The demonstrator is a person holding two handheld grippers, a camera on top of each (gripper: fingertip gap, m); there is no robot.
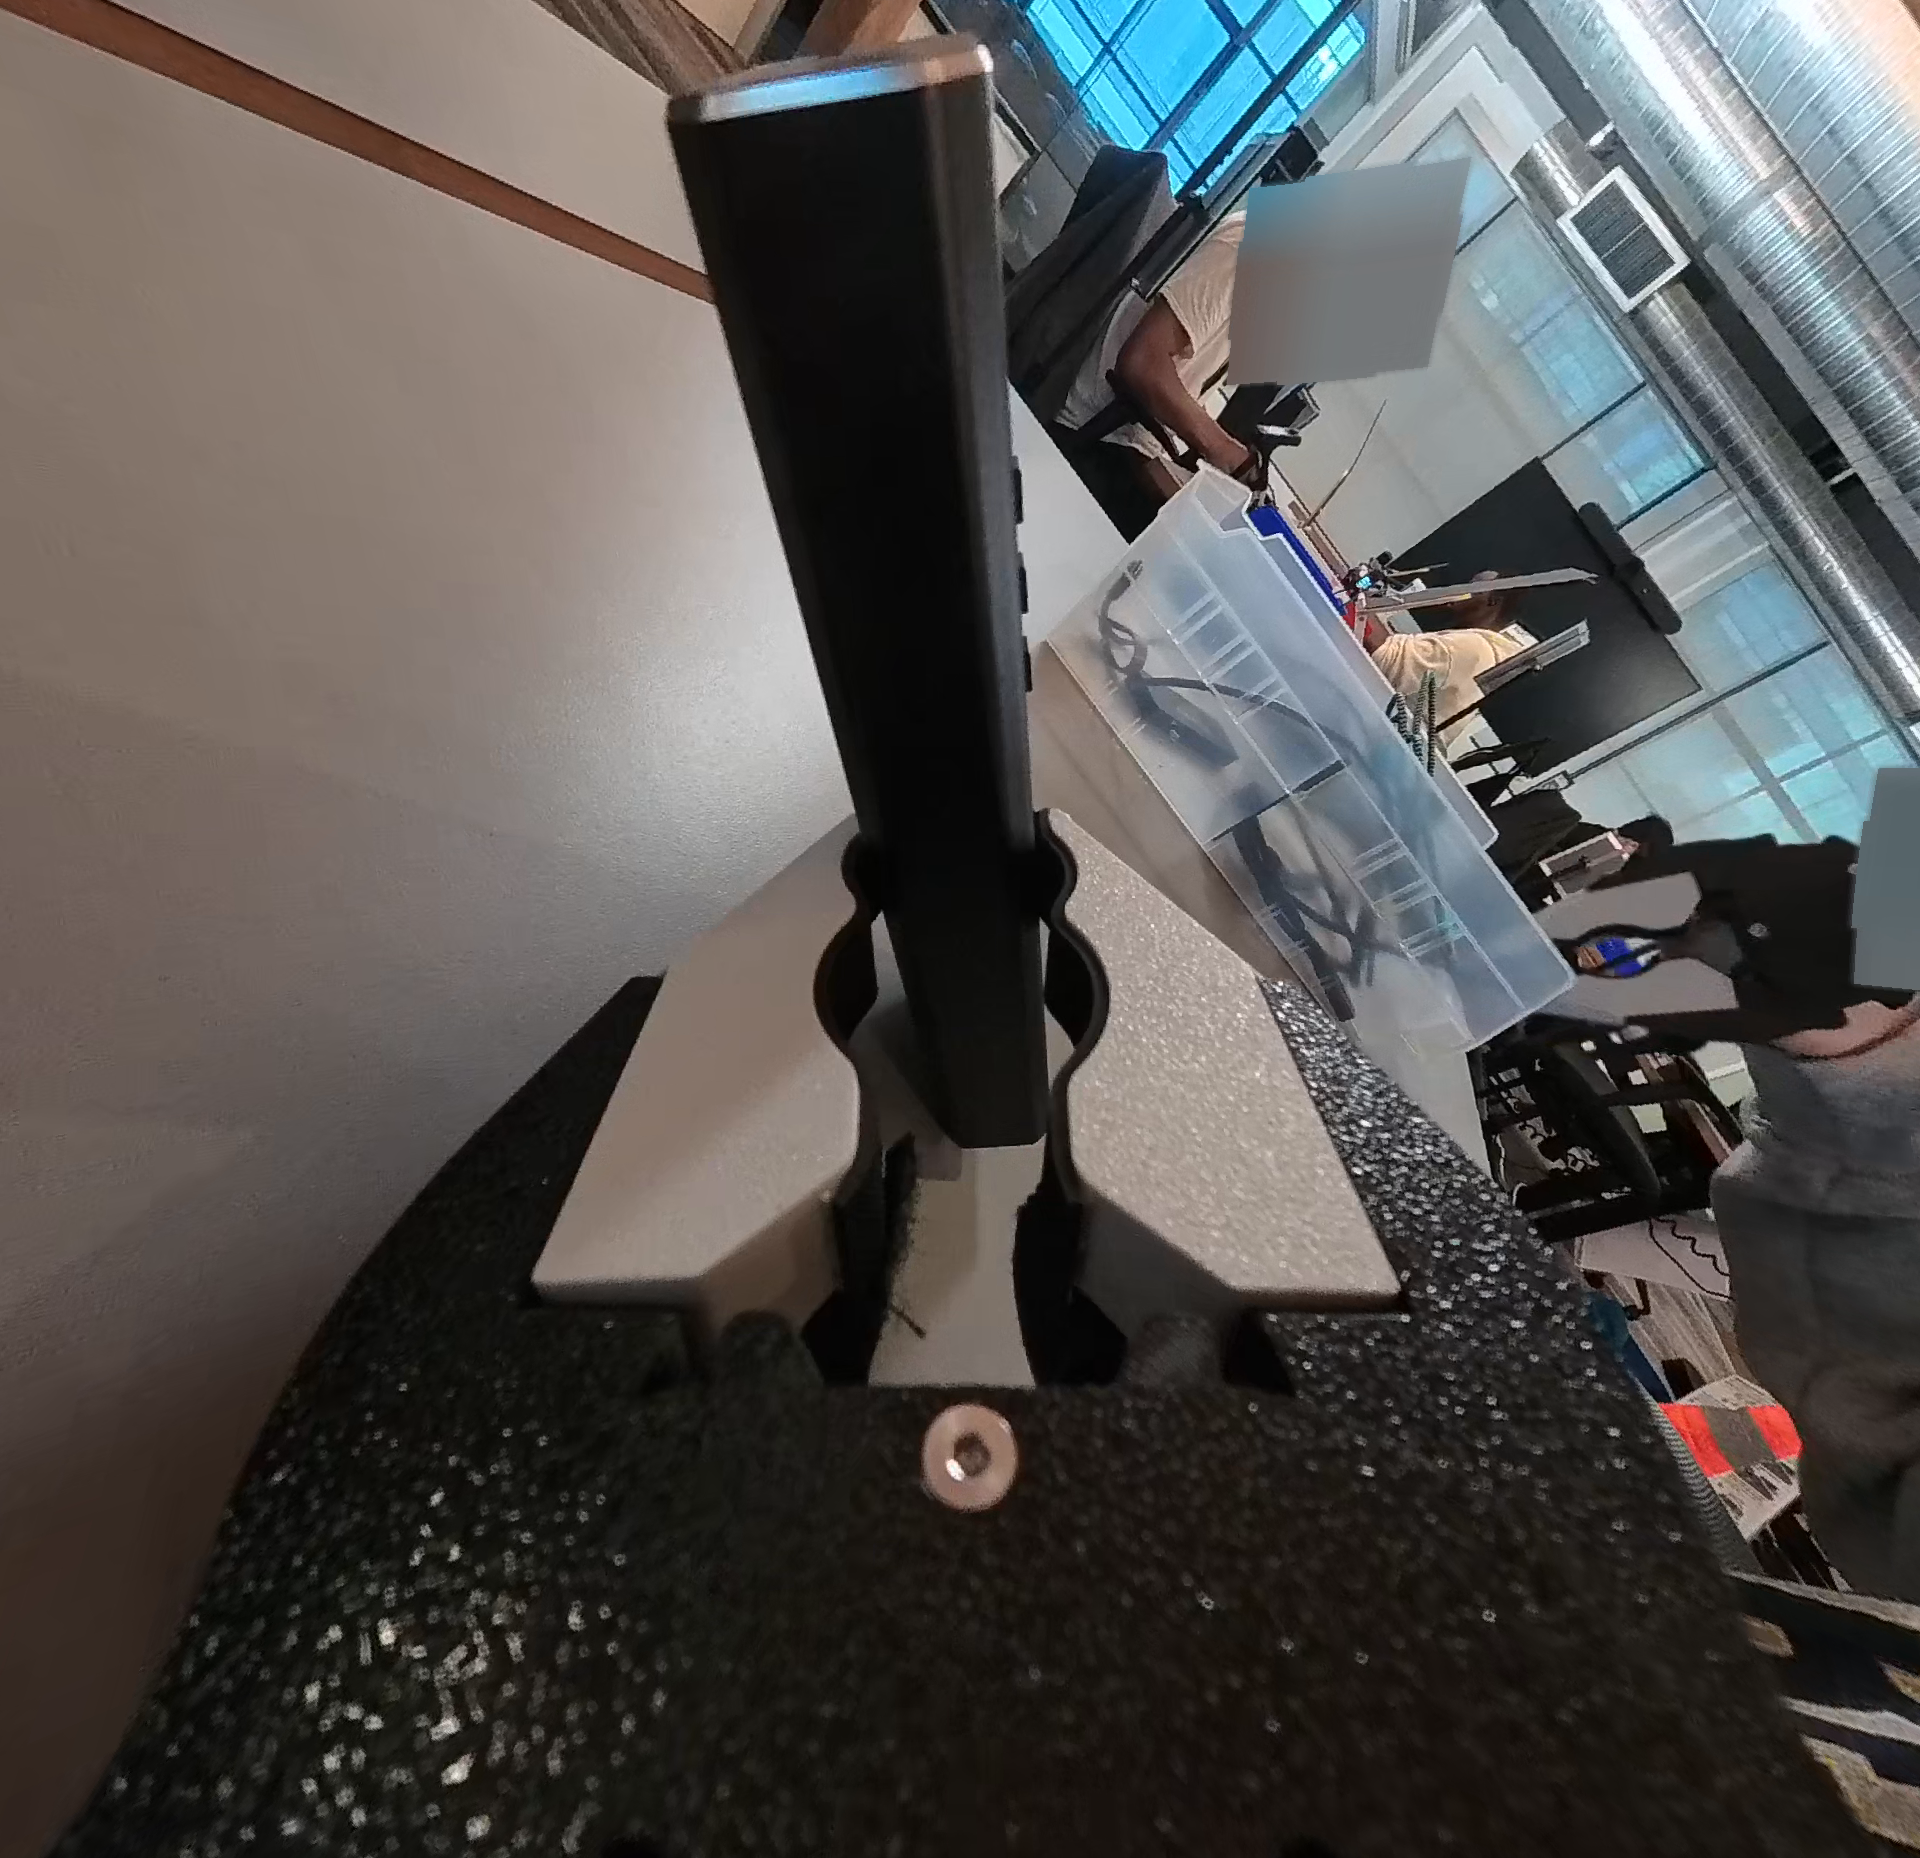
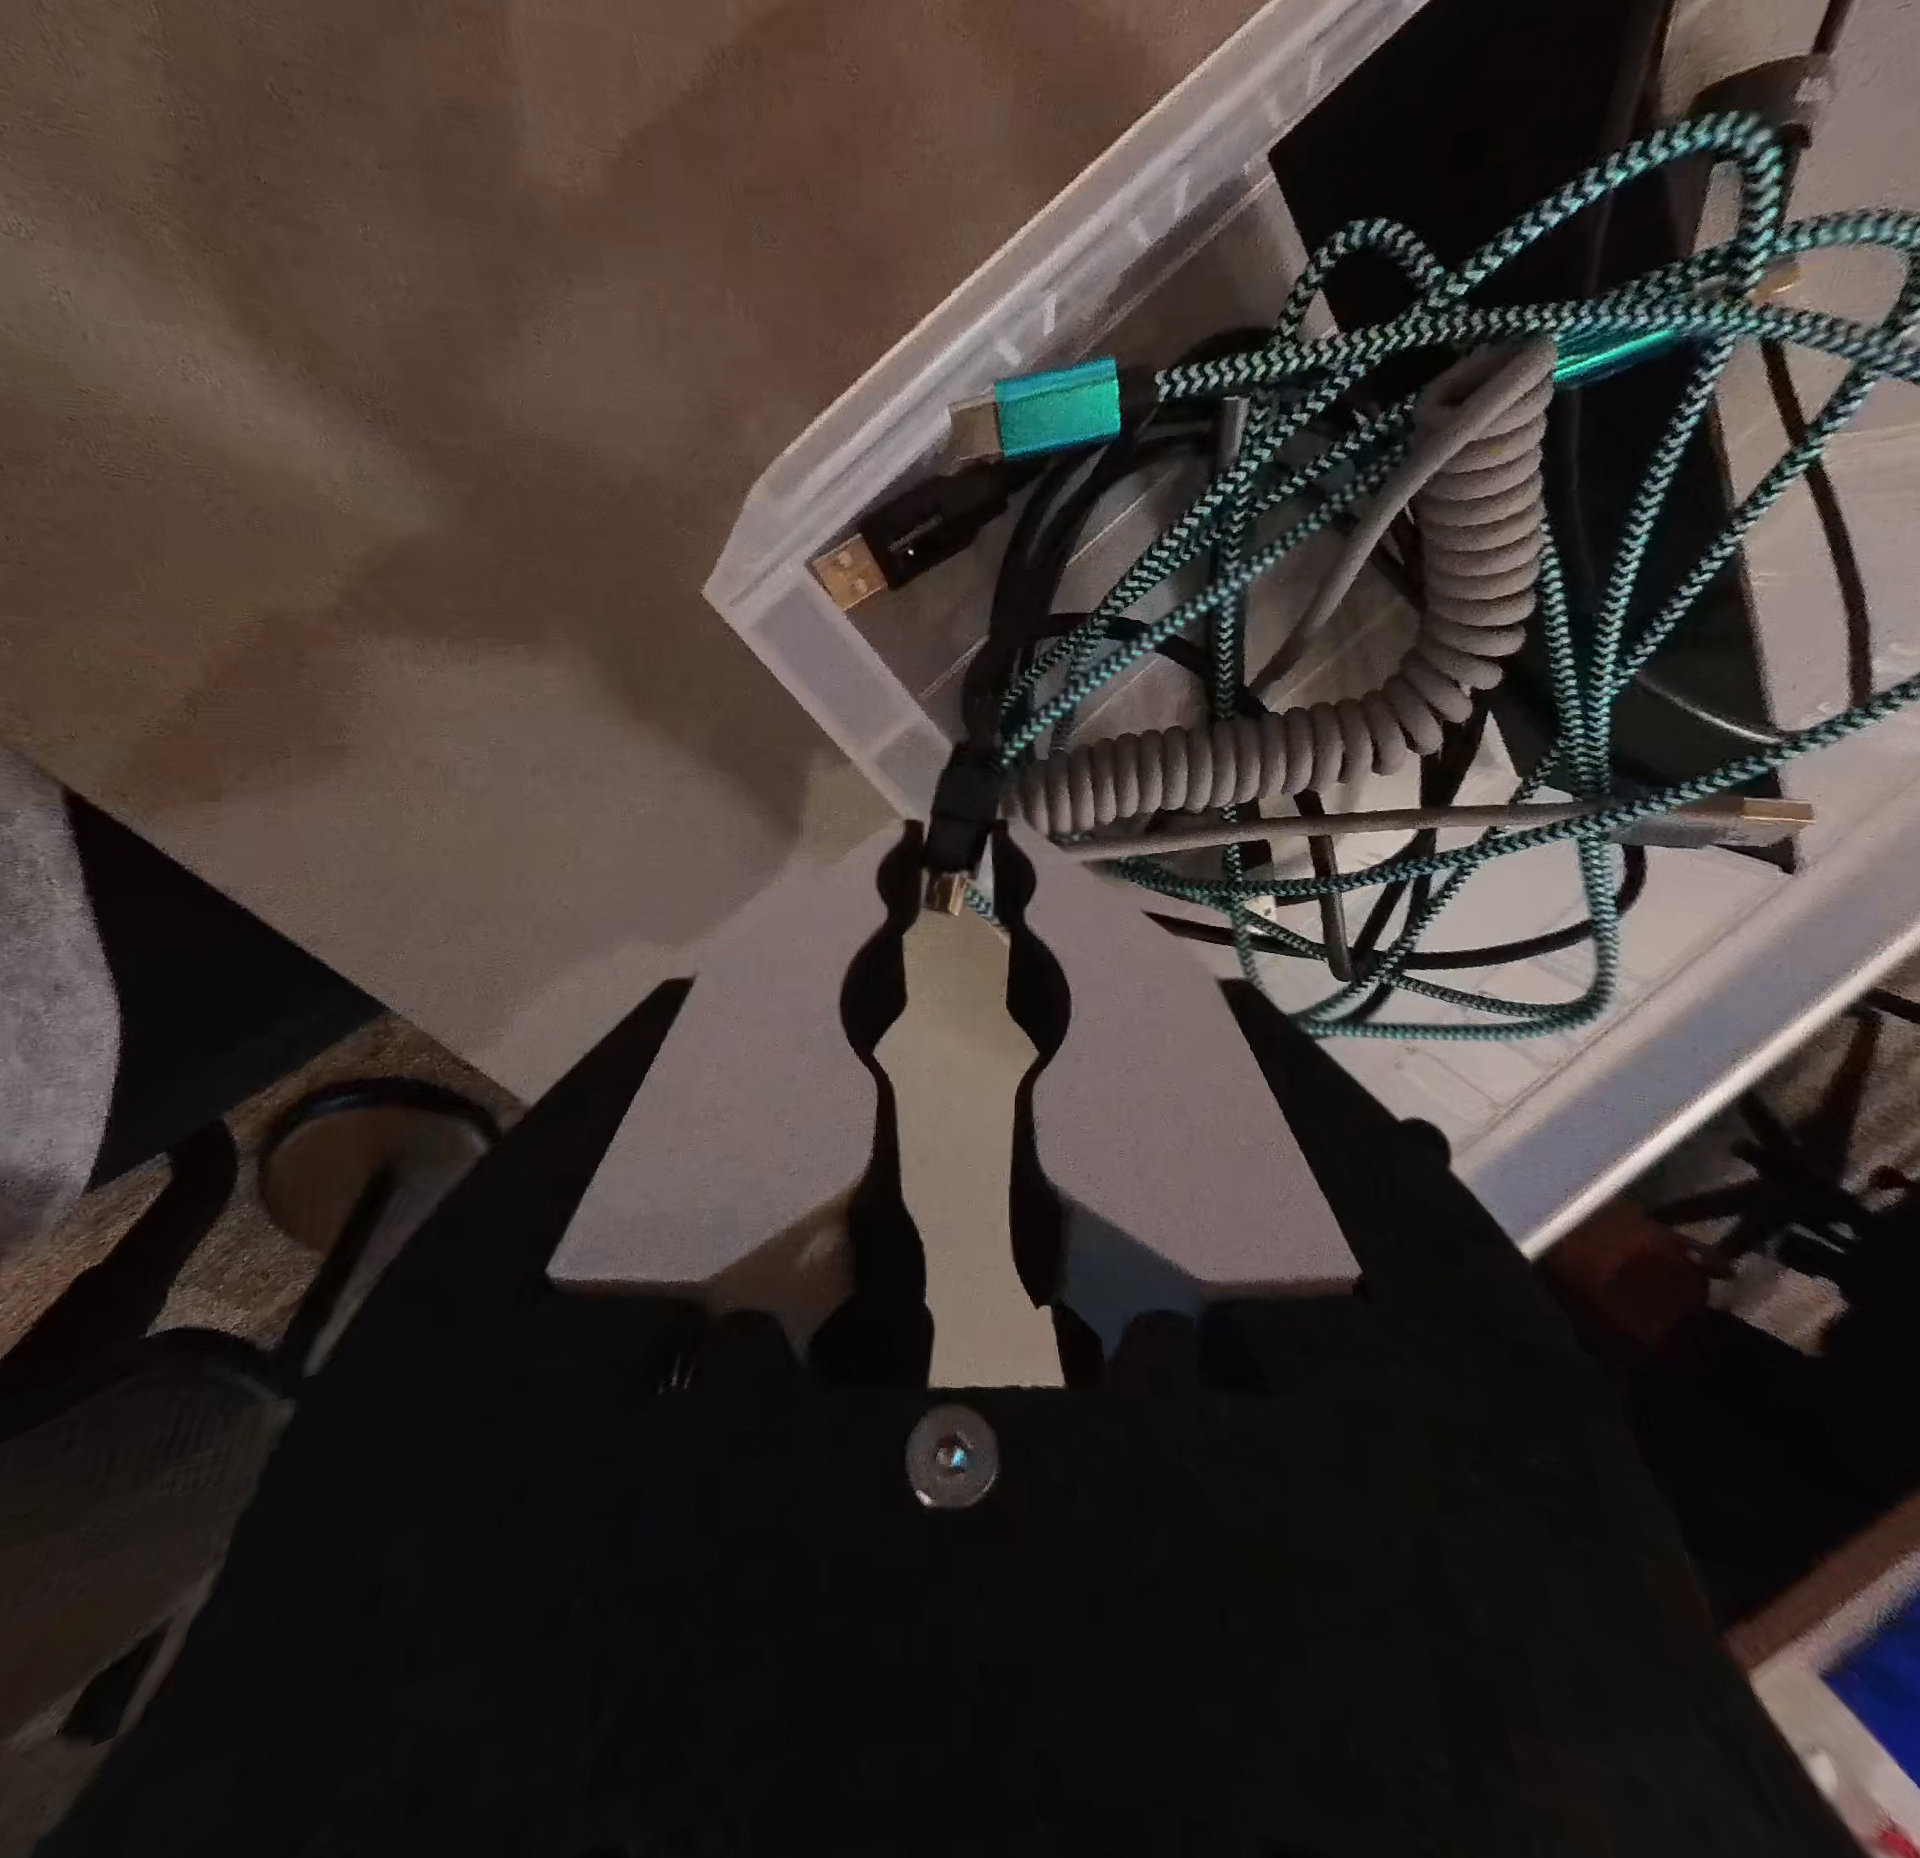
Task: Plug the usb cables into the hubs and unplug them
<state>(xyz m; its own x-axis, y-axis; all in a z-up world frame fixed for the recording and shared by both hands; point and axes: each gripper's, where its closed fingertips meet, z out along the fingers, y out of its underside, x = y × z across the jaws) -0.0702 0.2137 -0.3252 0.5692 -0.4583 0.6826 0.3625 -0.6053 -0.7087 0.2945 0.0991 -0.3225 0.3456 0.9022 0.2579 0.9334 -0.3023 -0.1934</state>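
Observation:
My left gripper [image 1: 951,852] is shut on a long black USB hub [image 1: 862,406] and holds it upright above a pale table; small ports show on its right edge. My right gripper [image 2: 961,858] is at the near corner of a clear plastic bin [image 2: 1039,281], closed on the plug of a black USB cable [image 2: 951,821] whose metal tip points back toward me. In the bin lie a teal braided cable [image 2: 1455,281] with a teal plug [image 2: 1055,406], a grey coiled cable [image 2: 1455,582] and another black plug [image 2: 894,556]. The right gripper [image 1: 1621,951] also shows far off in the left wrist view.
The clear bin [image 1: 1174,541] stands on the table to the right of the hub. A dark flat object [image 2: 1455,94] lies in the bin's far part. People sit at desks in the background [image 1: 1164,354]. The table edge and floor lie to the right [image 1: 1662,1133]. There is about 40 cm between the tips of the two grippers.

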